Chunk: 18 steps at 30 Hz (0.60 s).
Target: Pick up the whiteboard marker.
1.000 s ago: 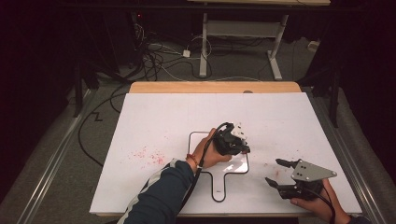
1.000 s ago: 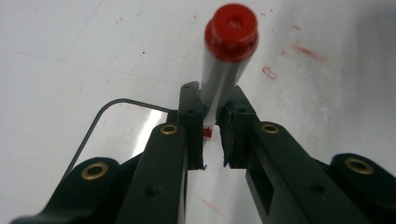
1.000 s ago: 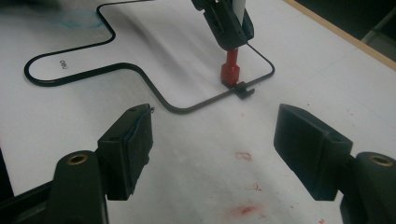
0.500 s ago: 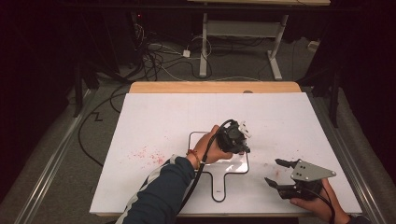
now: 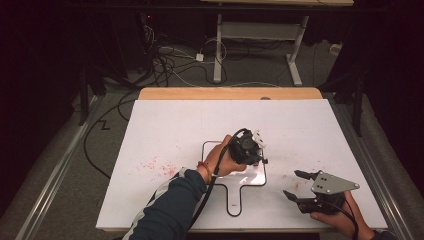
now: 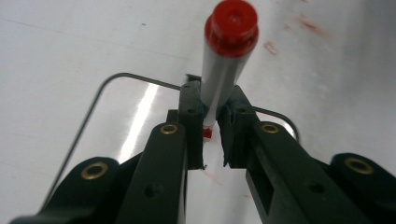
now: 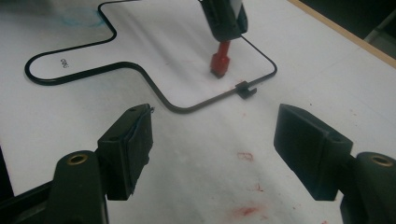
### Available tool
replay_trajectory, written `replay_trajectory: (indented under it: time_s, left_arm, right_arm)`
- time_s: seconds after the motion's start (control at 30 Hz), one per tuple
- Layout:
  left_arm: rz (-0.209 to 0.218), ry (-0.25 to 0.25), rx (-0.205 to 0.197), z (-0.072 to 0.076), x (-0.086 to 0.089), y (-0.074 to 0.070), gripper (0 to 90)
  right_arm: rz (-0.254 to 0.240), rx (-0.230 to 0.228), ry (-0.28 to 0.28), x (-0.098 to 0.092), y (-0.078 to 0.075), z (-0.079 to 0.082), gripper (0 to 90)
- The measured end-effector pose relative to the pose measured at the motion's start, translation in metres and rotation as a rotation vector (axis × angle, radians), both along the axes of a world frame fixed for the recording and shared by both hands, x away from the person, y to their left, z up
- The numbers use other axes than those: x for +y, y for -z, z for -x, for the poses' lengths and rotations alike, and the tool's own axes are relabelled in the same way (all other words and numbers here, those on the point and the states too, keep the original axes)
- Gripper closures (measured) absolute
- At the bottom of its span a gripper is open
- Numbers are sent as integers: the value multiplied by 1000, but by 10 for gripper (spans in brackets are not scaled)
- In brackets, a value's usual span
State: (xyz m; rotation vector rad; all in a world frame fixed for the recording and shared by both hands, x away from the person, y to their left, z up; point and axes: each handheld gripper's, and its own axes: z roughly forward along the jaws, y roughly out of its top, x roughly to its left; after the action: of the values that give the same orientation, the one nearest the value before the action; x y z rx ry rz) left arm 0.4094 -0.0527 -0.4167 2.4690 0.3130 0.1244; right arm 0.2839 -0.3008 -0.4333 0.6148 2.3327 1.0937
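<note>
Left tongs (image 5: 256, 150): I've got them clamped tight on a red marker (image 6: 227, 65), cap end sticking up past the jaws.
Marker tip (image 7: 218, 65): pressed down on the small whiteboard (image 5: 255, 177), inside its thin black frame, near one edge.
Right tongs (image 5: 295, 186): mine are spread wide, nothing in them, hovering just off the whiteboard's corner.
Table (image 5: 175, 130): white top, with red smudges (image 5: 157, 166) left of the board.

In the high view the left claw (image 5: 251, 150) hides the marker it clamps. The marker's tip (image 7: 217, 71) is too blurred to tell whether it touches the small whiteboard (image 7: 154, 42).
</note>
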Motion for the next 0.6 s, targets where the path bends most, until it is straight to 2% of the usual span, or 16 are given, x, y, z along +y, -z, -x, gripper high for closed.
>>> replay_trajectory:
  time_s: [0.07,0.17,0.23,0.33,0.4,0.47,0.53,0.57,0.6]
  left_arm:
    - [0,21,16,6,1,0,786]
    - [-14,37,16,14,2,-1,786]
    - [-17,30,7,17,6,-1,786]
    - [-21,-7,-9,14,16,-1,786]
    - [-6,-42,3,8,24,1,786]
    - [-11,-81,-22,2,30,1,786]
    - [14,-92,-7,-1,33,3,786]
    - [19,-83,-10,0,34,3,786]
    - [29,-63,7,2,33,4,786]
  right_arm:
    - [-2,3,5,0,0,0,291]
    - [-1,4,5,1,0,1,291]
    - [-1,3,4,2,0,1,291]
    - [2,0,2,2,0,0,290]
    - [1,3,4,2,0,0,290]
    - [3,0,2,2,0,0,290]
    - [3,0,-2,2,0,0,291]
    - [4,-1,-2,3,0,0,291]
    - [2,0,-4,3,0,0,291]
